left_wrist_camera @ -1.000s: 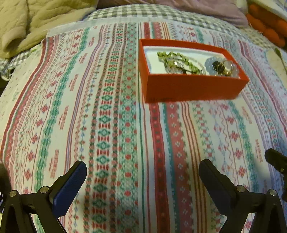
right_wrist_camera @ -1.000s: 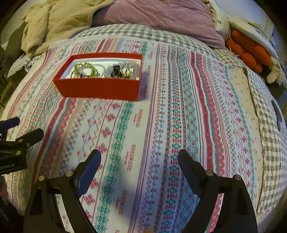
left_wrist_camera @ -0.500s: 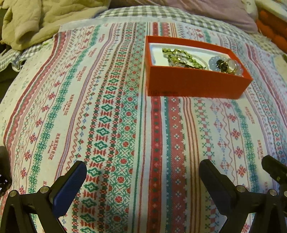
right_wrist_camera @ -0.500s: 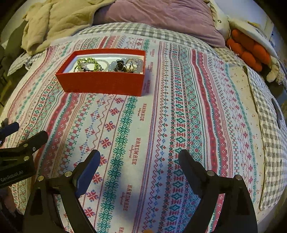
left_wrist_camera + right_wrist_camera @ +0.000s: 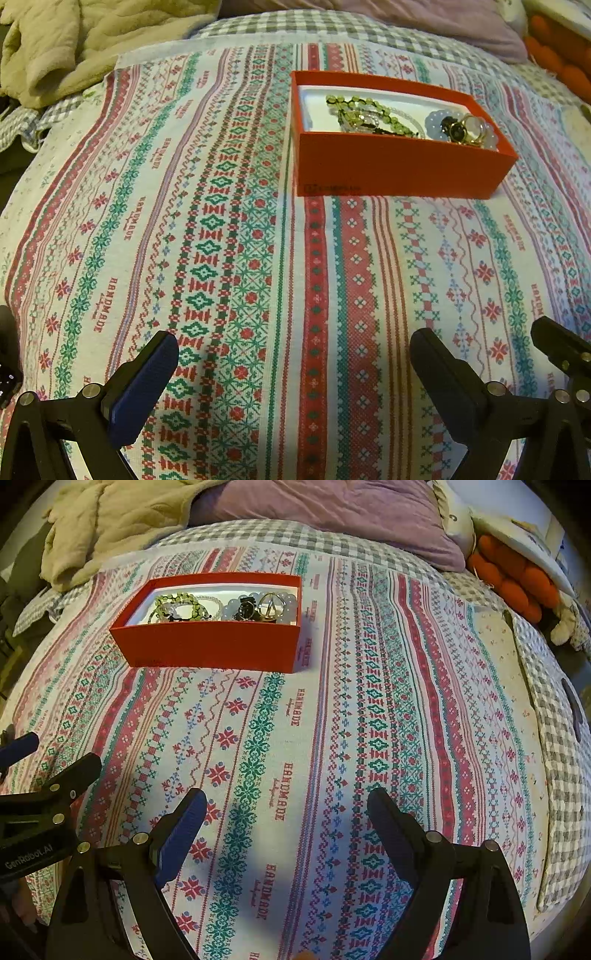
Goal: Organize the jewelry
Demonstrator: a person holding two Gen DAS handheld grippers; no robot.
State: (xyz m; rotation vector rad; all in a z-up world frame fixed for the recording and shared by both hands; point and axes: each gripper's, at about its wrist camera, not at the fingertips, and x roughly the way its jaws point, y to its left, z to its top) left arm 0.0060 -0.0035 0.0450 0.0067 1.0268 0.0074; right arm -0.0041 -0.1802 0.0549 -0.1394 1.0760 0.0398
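Left gripper (image 5: pixel 293 350) and right gripper (image 5: pixel 286 810) both stand with jaws wide apart, empty, above patterned cloth (image 5: pixel 236 258), well short of red box (image 5: pixel 399 166) containing jewelry (image 5: pixel 373 116).

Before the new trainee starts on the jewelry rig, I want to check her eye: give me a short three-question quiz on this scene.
1. True or false: the left gripper holds a bracelet.
2. Where does the green bead bracelet lie in the red box? A) left part B) right part C) outside it
3. Fill in: the word printed on the cloth is ____.

Key: 1. False; both it and the right gripper are open and empty. 2. A. 3. HANDMADE.
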